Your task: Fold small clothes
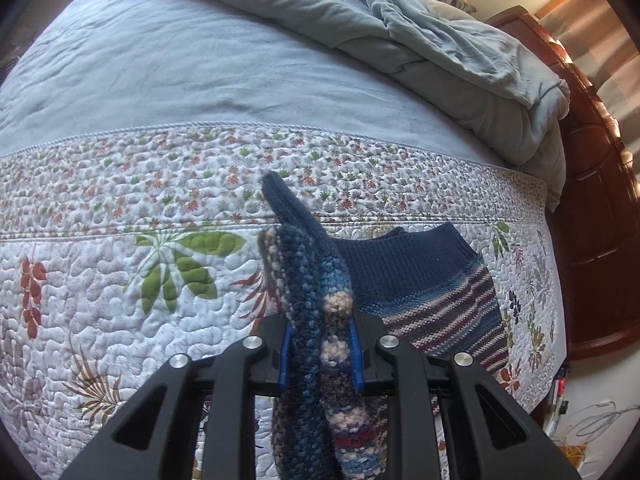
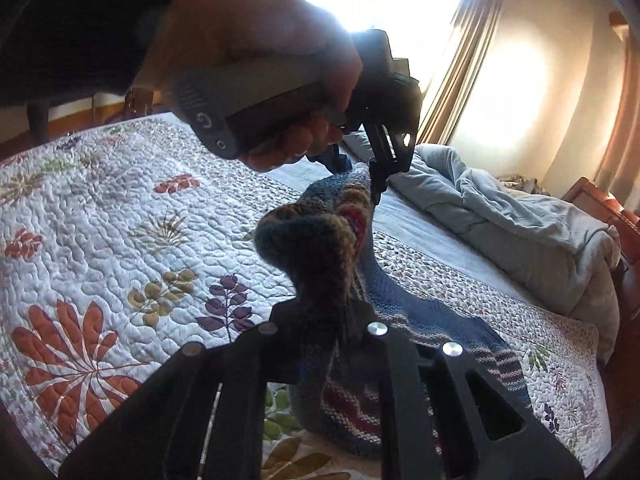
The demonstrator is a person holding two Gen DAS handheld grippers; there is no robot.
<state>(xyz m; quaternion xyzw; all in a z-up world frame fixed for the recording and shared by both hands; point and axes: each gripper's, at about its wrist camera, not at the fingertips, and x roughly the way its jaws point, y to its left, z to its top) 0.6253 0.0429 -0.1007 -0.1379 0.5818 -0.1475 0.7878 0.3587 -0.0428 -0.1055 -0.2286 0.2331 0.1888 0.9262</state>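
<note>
Fingers of both grippers pinch chunky striped knit garment (image 1: pixel 316 320) above quilt (image 1: pixel 120 280).

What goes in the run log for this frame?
left gripper: shut on sweater | right gripper: shut on sweater | sweater: partly lifted off quilt

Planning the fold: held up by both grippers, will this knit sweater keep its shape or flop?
Probably floppy: the knit sweater bunches between the left gripper and right gripper and droops onto the quilt. The thick yarn looks grippy rather than slippery. Its loose knit may stretch.
</note>
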